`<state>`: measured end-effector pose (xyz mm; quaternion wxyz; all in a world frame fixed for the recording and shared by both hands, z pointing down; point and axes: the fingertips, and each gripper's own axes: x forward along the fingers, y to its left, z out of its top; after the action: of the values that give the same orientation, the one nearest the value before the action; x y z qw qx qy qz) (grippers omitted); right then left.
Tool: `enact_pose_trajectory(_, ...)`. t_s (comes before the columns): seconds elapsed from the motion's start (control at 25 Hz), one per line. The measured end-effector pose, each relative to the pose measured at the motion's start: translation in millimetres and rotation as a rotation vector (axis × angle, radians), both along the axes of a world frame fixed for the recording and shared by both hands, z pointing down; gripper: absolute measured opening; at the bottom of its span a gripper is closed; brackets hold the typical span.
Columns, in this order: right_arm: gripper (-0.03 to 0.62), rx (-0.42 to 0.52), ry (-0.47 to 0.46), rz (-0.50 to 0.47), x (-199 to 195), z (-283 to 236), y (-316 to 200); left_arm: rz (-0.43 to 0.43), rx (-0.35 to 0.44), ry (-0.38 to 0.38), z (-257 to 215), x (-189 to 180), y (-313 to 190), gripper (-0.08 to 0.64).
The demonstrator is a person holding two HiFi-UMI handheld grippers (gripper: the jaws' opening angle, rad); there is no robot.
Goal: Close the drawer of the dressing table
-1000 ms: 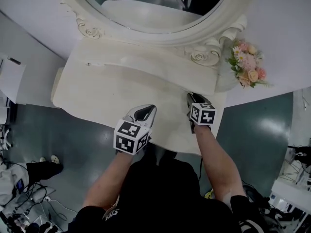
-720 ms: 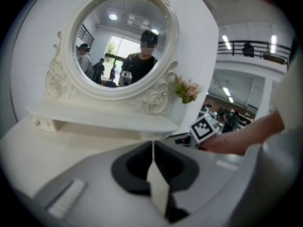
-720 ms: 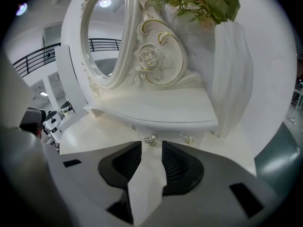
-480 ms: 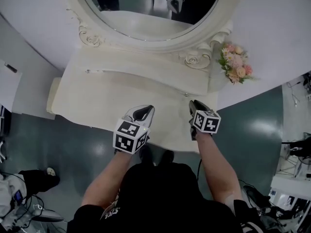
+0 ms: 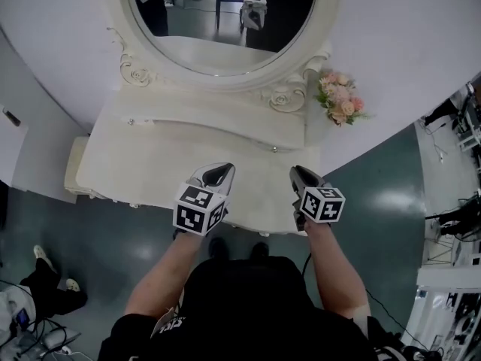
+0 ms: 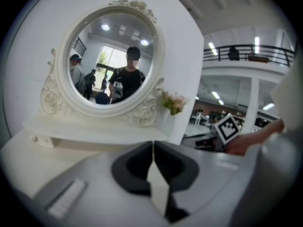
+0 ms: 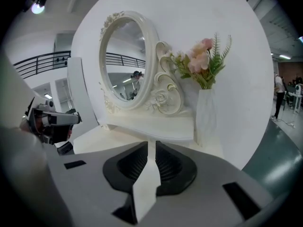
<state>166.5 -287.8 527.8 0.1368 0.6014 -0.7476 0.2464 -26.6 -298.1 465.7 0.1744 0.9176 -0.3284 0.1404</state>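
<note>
The cream dressing table [image 5: 143, 164] stands against the white wall under its oval mirror [image 5: 218, 21]. From above, no drawer juts past its front edge, and the drawer front itself is hidden. My left gripper [image 5: 216, 173] hovers over the front edge near the middle, its jaws [image 6: 153, 143] shut on nothing. My right gripper [image 5: 298, 173] hangs beside it toward the table's right end. Its jaws [image 7: 151, 143] are closing, with a narrow gap left and nothing between them. Both point at the mirror [image 6: 111, 63].
A white vase [image 7: 204, 115] of pink flowers [image 5: 340, 100] stands at the table's back right corner. A raised shelf with small knobs [image 5: 131, 121] runs under the mirror. Someone's feet [image 5: 45, 258] and cables lie on the floor at the left. Equipment crowds the right edge.
Both grippers have lifted from the table's front edge, the right one further. The table looks smaller and lower in the head view. The right jaws have narrowed.
</note>
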Motion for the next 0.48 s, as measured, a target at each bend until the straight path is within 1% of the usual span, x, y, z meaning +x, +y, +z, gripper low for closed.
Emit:
enact_pose_trajectory(0.08, 0.043, 0.032, 0.012, -0.027, -1, -14, 5, 0.002, 0.006, 0.001, -3, 4, 3, 0.015)
enact_pose_trajectory(0.16, 0.04, 0.065, 0.002, -0.049, -1, -25, 10, 0.003, 0.009, -0.002, -6, 9, 5, 0.015)
enact_pose_trajectory(0.28, 0.04, 0.108, -0.044, -0.073, 5, -41, 18, -0.008, 0.013, -0.004, -11, 21, 8, 0.015)
enact_pose_trajectory(0.48, 0.037, 0.176, -0.132, -0.104, 27, -68, 30, -0.059, 0.036, -0.017, -24, 48, 5, 0.015)
